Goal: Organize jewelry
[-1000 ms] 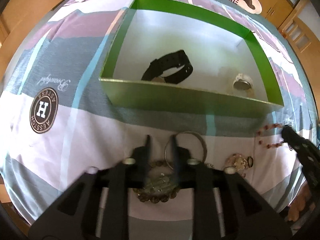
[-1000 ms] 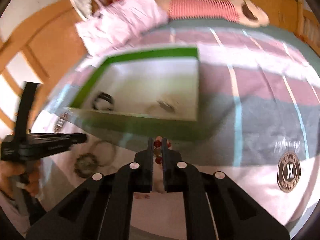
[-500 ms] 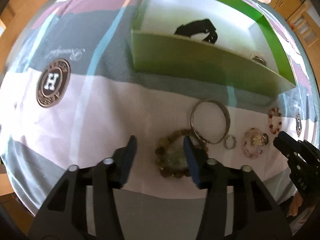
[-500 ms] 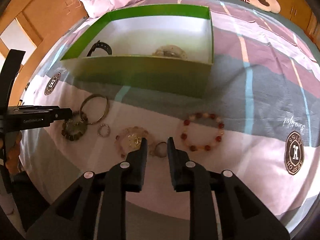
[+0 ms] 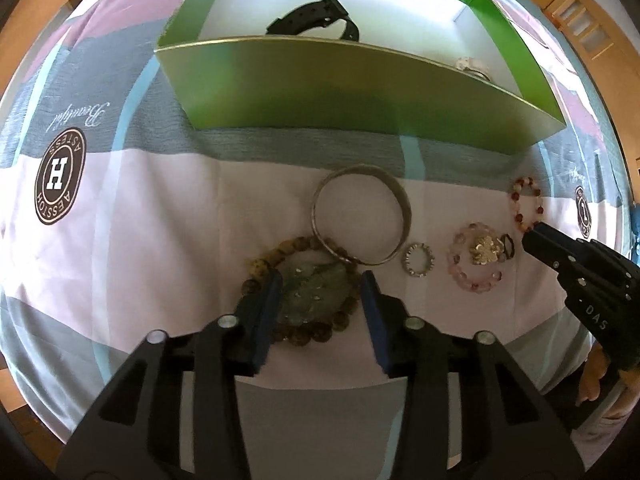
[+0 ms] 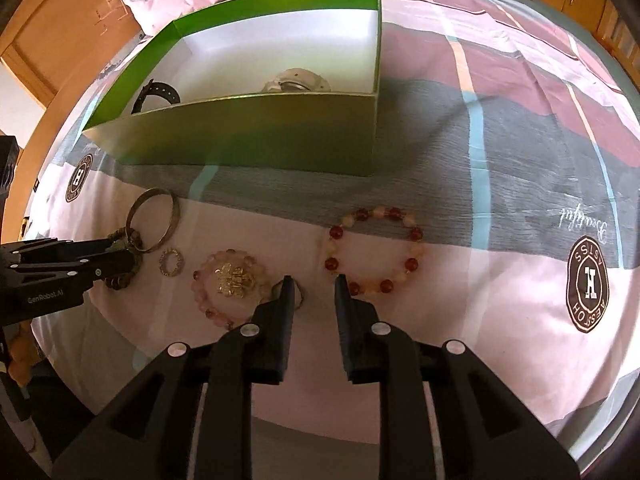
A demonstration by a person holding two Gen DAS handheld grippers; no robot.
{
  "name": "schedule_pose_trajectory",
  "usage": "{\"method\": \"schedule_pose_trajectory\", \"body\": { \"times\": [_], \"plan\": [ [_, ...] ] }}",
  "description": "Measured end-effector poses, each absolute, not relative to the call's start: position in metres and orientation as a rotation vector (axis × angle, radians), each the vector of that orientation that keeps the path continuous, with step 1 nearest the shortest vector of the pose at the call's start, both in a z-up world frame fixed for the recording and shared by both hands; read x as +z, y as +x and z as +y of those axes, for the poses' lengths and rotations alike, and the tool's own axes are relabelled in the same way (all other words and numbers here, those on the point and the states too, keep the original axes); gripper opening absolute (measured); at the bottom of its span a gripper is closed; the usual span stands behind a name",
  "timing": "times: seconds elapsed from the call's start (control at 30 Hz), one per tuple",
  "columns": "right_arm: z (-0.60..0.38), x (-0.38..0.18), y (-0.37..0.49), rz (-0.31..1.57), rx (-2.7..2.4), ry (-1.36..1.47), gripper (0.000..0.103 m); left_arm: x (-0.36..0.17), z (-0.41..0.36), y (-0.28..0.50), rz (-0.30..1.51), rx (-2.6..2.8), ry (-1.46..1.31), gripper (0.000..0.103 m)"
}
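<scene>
The bed [image 6: 520, 128], spread with a striped sheet, carries everything, and the green box [image 6: 256, 136] sits toward its far side as the likely collecting place, since a black watch [image 5: 316, 20] and a pale, round piece [image 6: 296, 80] already lie on its white floor. The box's near wall cuts off the lower part of both, so what the pale piece is cannot be made out. The loose jewelry lies in a row on the sheet just before that wall, probably laid out so each piece can be taken singly. The left gripper [image 5: 320, 292] hangs low over the left end of the row with its jaws spread wide to either side of the brown bead bracelet [image 5: 260, 268], which rings a greenish pendant [image 5: 316, 292]; nothing is pinched yet, and this looks like the next piece to be picked up. The silver bangle [image 5: 362, 216] overlaps the far edge of that bracelet, so a lift could drag it along. The right gripper [image 6: 314, 284] is also open and empty, poised between the red and cream bead bracelet [image 6: 374, 250] on its right and the pink bead bracelet [image 6: 232, 280] with a gold charm on its left. A small dark ring [image 6: 298, 298] is mostly hidden behind its left finger. The small sparkly ring [image 5: 418, 260] lies between bangle and pink bracelet, too fine to read in detail.
</scene>
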State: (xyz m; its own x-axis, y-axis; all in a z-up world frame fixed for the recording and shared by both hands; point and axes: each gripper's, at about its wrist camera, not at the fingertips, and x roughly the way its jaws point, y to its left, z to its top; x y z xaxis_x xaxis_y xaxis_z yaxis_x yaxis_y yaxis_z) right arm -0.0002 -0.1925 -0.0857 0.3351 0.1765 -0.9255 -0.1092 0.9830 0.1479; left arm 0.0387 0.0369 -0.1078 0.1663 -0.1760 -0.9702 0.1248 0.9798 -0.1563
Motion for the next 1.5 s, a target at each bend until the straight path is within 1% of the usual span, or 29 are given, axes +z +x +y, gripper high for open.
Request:
{"method": "schedule_pose_trajectory", "body": {
  "times": [0.03,0.07,0.13,0.17,0.2,0.3,0.4,0.53,0.6,0.63,0.67,0.73,0.8,0.9,0.97,1.0,1.1,1.2,1.3,1.43,1.5],
  "plan": [
    [-0.195,-0.085,0.000,1.211,0.182,0.065,0.020,-0.107,0.038,0.040,1.386,-0.212,-0.045,0.025],
    [-0.197,-0.084,0.001,1.207,0.174,0.066,0.020,-0.108,0.038,0.041,1.384,-0.214,-0.054,0.018],
    [-0.203,-0.081,0.003,1.195,0.147,0.067,0.020,-0.106,0.049,0.043,1.378,-0.217,-0.070,0.014],
    [-0.209,-0.079,0.004,1.185,0.125,0.072,0.020,-0.105,0.050,0.043,1.374,-0.218,-0.072,0.010],
    [-0.215,-0.078,0.006,1.180,0.107,0.081,0.020,-0.104,0.049,0.043,1.367,-0.220,-0.068,0.009],
    [-0.235,-0.081,0.013,1.174,0.036,0.141,0.020,-0.104,0.049,0.045,1.368,-0.218,-0.056,0.009],
    [-0.245,-0.093,0.020,1.194,0.009,0.179,0.020,-0.102,0.049,0.041,1.383,-0.213,-0.041,0.012],
    [-0.237,-0.102,0.023,1.200,0.002,0.137,0.020,-0.107,0.042,0.042,1.383,-0.212,-0.031,0.023],
    [-0.232,-0.102,0.024,1.193,-0.004,0.102,0.020,-0.109,0.036,0.042,1.381,-0.209,-0.022,0.032],
    [-0.231,-0.102,0.023,1.192,-0.004,0.095,0.020,-0.111,0.034,0.043,1.385,-0.199,-0.006,0.047],
    [-0.230,-0.102,0.023,1.192,-0.004,0.092,0.020,-0.113,0.034,0.044,1.393,-0.204,-0.008,0.051],
    [-0.230,-0.103,0.024,1.191,-0.003,0.089,0.020,-0.115,0.028,0.045,1.389,-0.208,0.012,0.051],
    [-0.229,-0.103,0.025,1.187,0.000,0.082,0.020,-0.115,0.027,0.047,1.387,-0.210,0.019,0.048],
    [-0.224,-0.103,0.024,1.182,0.007,0.062,0.020,-0.113,0.023,0.048,1.386,-0.217,0.016,0.037],
    [-0.219,-0.102,0.024,1.177,0.024,0.054,0.011,-0.110,0.020,0.047,1.384,-0.218,0.022,0.016],
    [-0.217,-0.101,0.023,1.176,0.036,0.056,0.008,-0.109,0.015,0.045,1.385,-0.219,0.023,0.015],
    [-0.210,-0.097,0.020,1.162,0.071,0.036,0.007,-0.101,0.014,0.039,1.372,-0.222,0.032,0.013],
    [-0.200,-0.081,0.014,1.106,0.117,0.016,0.007,-0.085,0.011,0.037,1.327,-0.245,0.016,0.012],
    [-0.197,-0.063,0.008,1.049,0.154,0.033,0.007,-0.057,0.011,0.032,1.233,-0.304,-0.019,0.012],
    [-0.197,-0.037,0.001,0.943,0.209,0.065,0.007,-0.030,0.014,0.029,1.118,-0.347,-0.054,0.012],
    [-0.196,-0.032,0.000,0.922,0.224,0.070,0.007,-0.024,0.014,0.030,1.090,-0.345,-0.067,0.012]
  ]
}}
